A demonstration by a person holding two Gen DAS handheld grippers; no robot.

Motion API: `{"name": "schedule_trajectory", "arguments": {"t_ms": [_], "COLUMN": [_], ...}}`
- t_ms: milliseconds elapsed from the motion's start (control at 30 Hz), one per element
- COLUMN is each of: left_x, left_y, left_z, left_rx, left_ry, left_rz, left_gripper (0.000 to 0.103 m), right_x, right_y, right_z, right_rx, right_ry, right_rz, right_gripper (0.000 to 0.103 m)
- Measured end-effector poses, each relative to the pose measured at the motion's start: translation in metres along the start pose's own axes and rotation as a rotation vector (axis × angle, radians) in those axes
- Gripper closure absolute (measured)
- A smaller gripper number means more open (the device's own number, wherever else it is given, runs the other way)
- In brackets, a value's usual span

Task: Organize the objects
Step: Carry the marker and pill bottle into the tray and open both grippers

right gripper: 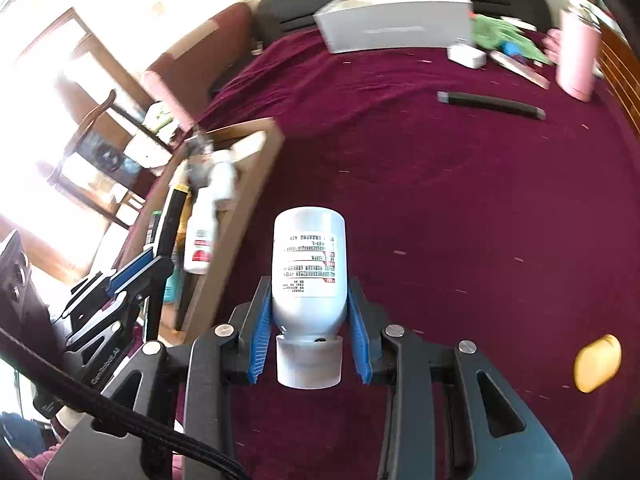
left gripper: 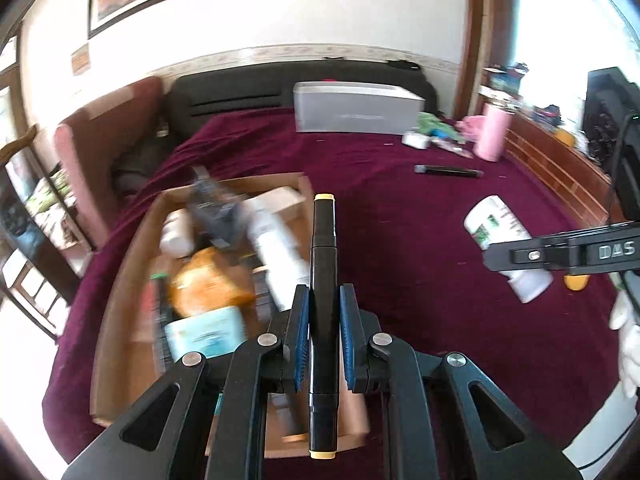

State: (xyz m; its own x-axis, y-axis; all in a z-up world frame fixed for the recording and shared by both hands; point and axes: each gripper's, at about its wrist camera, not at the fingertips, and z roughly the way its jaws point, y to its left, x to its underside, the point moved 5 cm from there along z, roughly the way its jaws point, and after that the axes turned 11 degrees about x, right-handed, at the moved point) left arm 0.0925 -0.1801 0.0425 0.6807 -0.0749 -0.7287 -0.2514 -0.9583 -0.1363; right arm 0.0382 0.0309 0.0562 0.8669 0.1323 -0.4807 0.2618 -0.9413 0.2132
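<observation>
Sitting at the left on the maroon bedspread, the cardboard box holds bottles, packets and a small carton, all blurred. Over its right edge the left gripper pinches a black marker with yellow caps, lengthwise between blue pads. Further right, above bare cloth, the right gripper clamps a white bottle near its neck, cap toward the camera.

Maroon bedspread, cardboard box, grey box, pink tumbler
</observation>
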Motion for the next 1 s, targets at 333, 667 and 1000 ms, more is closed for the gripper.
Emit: {"name": "schedule_trajectory", "arguments": {"t_ms": [333, 667, 1000], "left_x": [0.015, 0.015, 0.013], "left_y": [0.079, 0.111, 0.135], "left_z": [-0.006, 0.004, 0.02], "left_rx": [-0.126, -0.146, -0.158], "left_ry": [0.011, 0.028, 0.065], "left_rz": [-0.084, -0.108, -0.128], "left_gripper": [0.091, 0.091, 0.091], "right_x": [-0.013, -0.024, -0.026], "right_y": [0.062, 0.108, 0.135], "right_z": [0.026, 0.05, 0.081], "right_rx": [-0.065, -0.093, -0.083], "right_ry": [0.026, 0.053, 0.085], "right_rz": [-0.057, -0.096, -0.123], "right_gripper": [0.071, 0.07, 0.07]}}
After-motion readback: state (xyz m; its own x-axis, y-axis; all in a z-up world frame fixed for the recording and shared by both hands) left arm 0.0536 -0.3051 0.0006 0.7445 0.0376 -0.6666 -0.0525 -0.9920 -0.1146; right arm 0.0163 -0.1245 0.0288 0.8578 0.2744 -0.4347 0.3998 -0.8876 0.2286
